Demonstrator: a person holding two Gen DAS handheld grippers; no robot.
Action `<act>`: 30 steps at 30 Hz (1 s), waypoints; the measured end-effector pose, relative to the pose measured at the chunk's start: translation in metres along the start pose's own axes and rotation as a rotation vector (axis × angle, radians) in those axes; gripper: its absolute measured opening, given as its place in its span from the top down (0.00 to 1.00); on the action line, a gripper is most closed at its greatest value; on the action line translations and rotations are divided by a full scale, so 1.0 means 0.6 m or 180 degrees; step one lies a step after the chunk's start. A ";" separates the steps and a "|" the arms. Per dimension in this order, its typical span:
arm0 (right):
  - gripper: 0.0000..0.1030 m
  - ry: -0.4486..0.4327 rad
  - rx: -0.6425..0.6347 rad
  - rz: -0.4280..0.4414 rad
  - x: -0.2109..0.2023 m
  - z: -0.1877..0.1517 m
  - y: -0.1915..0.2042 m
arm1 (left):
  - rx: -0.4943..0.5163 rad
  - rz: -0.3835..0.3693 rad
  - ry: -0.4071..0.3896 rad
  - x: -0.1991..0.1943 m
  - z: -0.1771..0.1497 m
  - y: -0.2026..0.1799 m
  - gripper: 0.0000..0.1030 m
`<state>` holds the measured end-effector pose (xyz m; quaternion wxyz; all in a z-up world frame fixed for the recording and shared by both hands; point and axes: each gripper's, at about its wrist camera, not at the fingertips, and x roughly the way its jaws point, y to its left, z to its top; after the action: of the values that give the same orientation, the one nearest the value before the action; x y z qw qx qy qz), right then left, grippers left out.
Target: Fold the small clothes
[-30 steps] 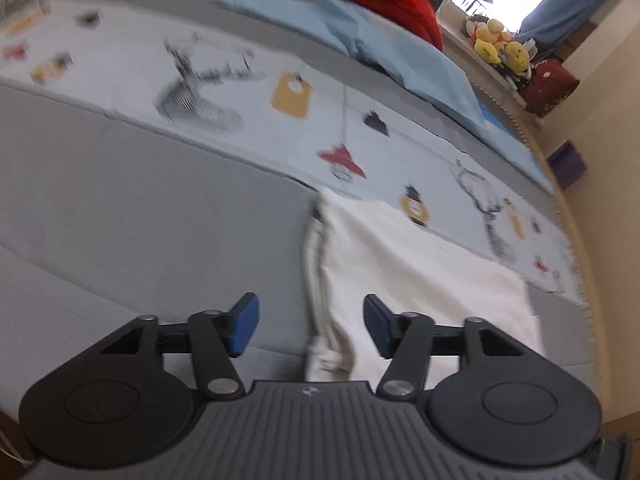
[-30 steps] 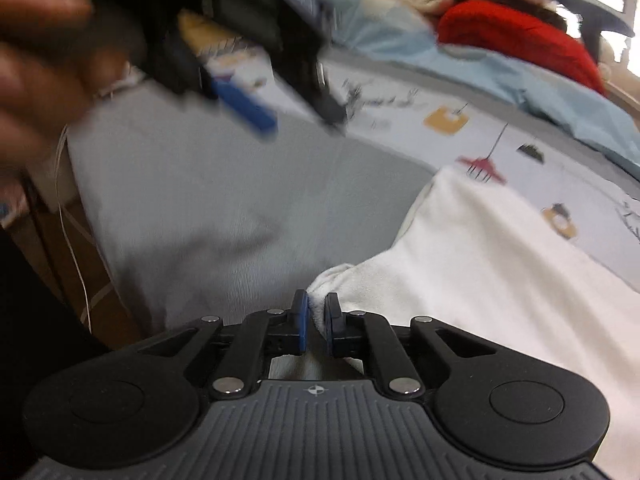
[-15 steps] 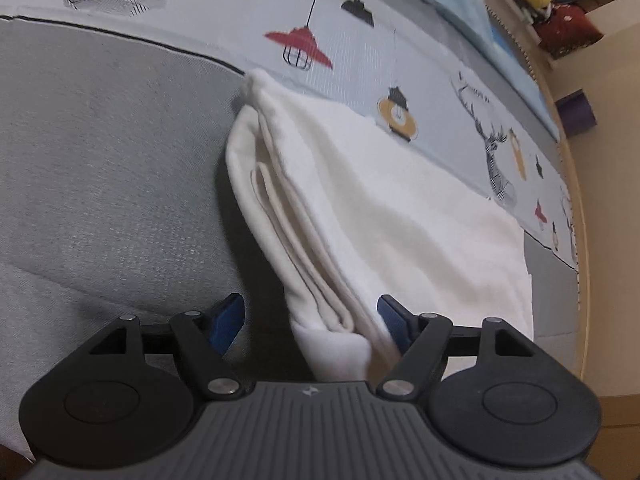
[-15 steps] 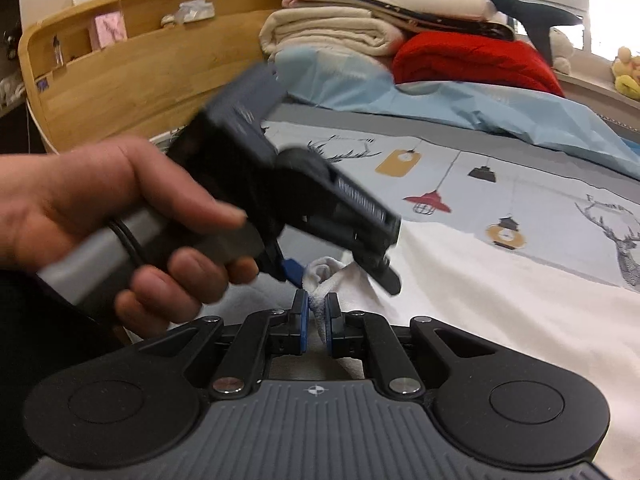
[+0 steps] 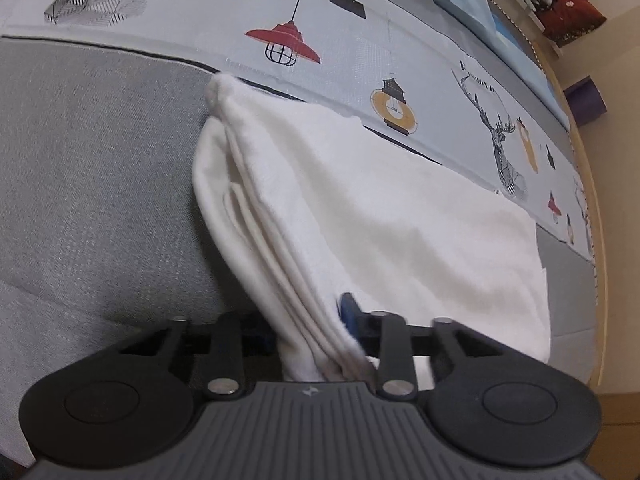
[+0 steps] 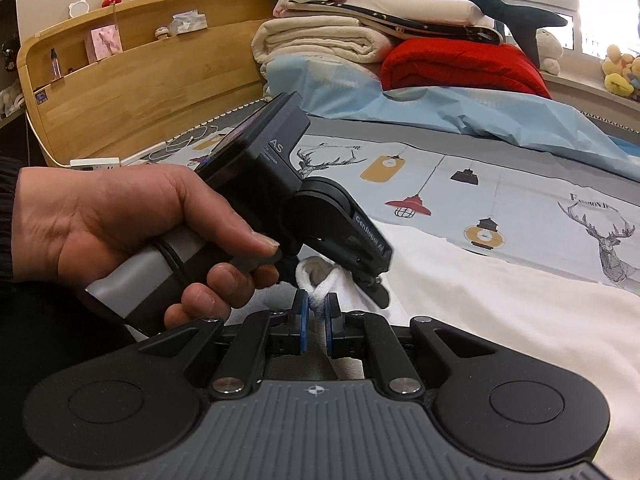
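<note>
A white garment [image 5: 380, 208] lies folded on the bed, its layered edge running toward the left wrist camera. My left gripper [image 5: 308, 320] points steeply down over that edge. Its jaws are closing with the stacked layers bunched between them; one blue pad [image 5: 347, 307] presses the cloth and the other is hidden behind it. In the right wrist view a hand [image 6: 120, 224] holds the left gripper [image 6: 372, 284] just ahead. My right gripper [image 6: 316, 316] is shut on a lifted corner of the white garment [image 6: 500, 312].
The garment rests partly on a grey bedspread [image 5: 100, 160] and partly on a patterned sheet [image 5: 360, 20] with lamps and deer. Behind are a wooden headboard [image 6: 140, 92], a crumpled light blue sheet [image 6: 440, 108], a red blanket [image 6: 460, 64] and stacked folded bedding [image 6: 340, 36].
My left gripper dropped onto the garment's layered edge and its wide jaws came together around it. The right gripper kept its hold on the corner and lifted a little.
</note>
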<state>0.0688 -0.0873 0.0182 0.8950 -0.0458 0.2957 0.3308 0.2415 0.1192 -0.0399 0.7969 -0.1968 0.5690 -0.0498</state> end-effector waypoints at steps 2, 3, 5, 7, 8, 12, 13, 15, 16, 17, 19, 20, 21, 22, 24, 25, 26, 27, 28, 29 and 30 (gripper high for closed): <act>0.93 0.0013 0.0003 0.0016 0.004 0.001 0.005 | 0.0069 0.0014 -0.0024 -0.007 -0.005 0.003 0.80; 0.93 0.0019 0.0000 0.0031 0.007 0.003 0.008 | 0.0090 0.0016 -0.0043 -0.012 -0.008 0.006 0.82; 0.93 0.0008 -0.0026 0.0092 0.011 0.005 0.019 | 0.0132 0.0026 -0.0105 -0.027 -0.014 0.014 0.83; 0.93 -0.0029 -0.0041 0.0190 0.015 0.008 0.034 | 0.0176 0.0084 -0.0227 -0.050 -0.020 0.024 0.83; 0.93 -0.0050 -0.0034 0.0250 0.016 0.009 0.041 | 0.0172 0.0118 -0.0303 -0.064 -0.023 0.031 0.84; 0.93 -0.0157 0.0001 0.0526 0.023 0.017 0.073 | 0.0126 0.0257 -0.0527 -0.117 -0.034 0.065 0.84; 0.93 -0.0177 0.0013 0.0587 0.024 0.018 0.080 | 0.0115 0.0301 -0.0554 -0.127 -0.037 0.073 0.84; 0.93 -0.0194 0.0010 0.0636 0.026 0.020 0.090 | 0.0108 0.0387 -0.0563 -0.141 -0.041 0.083 0.84; 0.93 -0.0199 0.0000 0.0646 0.025 0.021 0.093 | 0.0113 0.0406 -0.0560 -0.145 -0.042 0.084 0.84; 0.93 -0.0203 0.0001 0.0650 0.023 0.022 0.093 | 0.0131 0.0422 -0.0559 -0.147 -0.042 0.081 0.84; 0.93 -0.0211 0.0021 0.0627 0.016 0.023 0.086 | 0.0206 0.0446 -0.0585 -0.150 -0.041 0.065 0.84; 0.93 -0.0214 0.0035 0.0603 0.011 0.021 0.079 | 0.0248 0.0448 -0.0602 -0.150 -0.040 0.053 0.84; 0.93 -0.0216 0.0053 0.0574 0.006 0.020 0.071 | 0.0296 0.0437 -0.0620 -0.151 -0.038 0.040 0.84; 0.93 -0.0222 0.0078 0.0531 -0.003 0.018 0.059 | 0.0353 0.0423 -0.0641 -0.149 -0.036 0.022 0.84; 0.93 -0.0235 0.0131 0.0438 -0.019 0.013 0.033 | 0.0474 0.0378 -0.0679 -0.142 -0.034 -0.020 0.84; 0.93 -0.0244 0.0169 0.0372 -0.029 0.010 0.015 | 0.0541 0.0325 -0.0701 -0.139 -0.032 -0.046 0.84; 0.93 -0.0253 0.0210 0.0303 -0.041 0.006 -0.002 | 0.0601 0.0271 -0.0721 -0.134 -0.033 -0.070 0.84; 0.93 -0.0266 0.0256 0.0229 -0.054 0.001 -0.021 | 0.0666 0.0213 -0.0737 -0.128 -0.034 -0.097 0.84; 0.93 -0.0282 0.0309 0.0136 -0.069 -0.005 -0.042 | 0.0733 0.0149 -0.0748 -0.120 -0.036 -0.128 0.84; 0.93 -0.0297 0.0357 0.0058 -0.082 -0.010 -0.059 | 0.0793 0.0088 -0.0755 -0.111 -0.039 -0.156 0.84; 0.93 -0.0317 0.0419 -0.0031 -0.098 -0.017 -0.080 | 0.0864 0.0005 -0.0763 -0.102 -0.044 -0.187 0.85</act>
<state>0.0579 -0.1604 0.0375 0.9113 0.0282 0.2717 0.3081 0.2119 0.0282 0.0486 0.8783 -0.0915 0.4581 -0.1017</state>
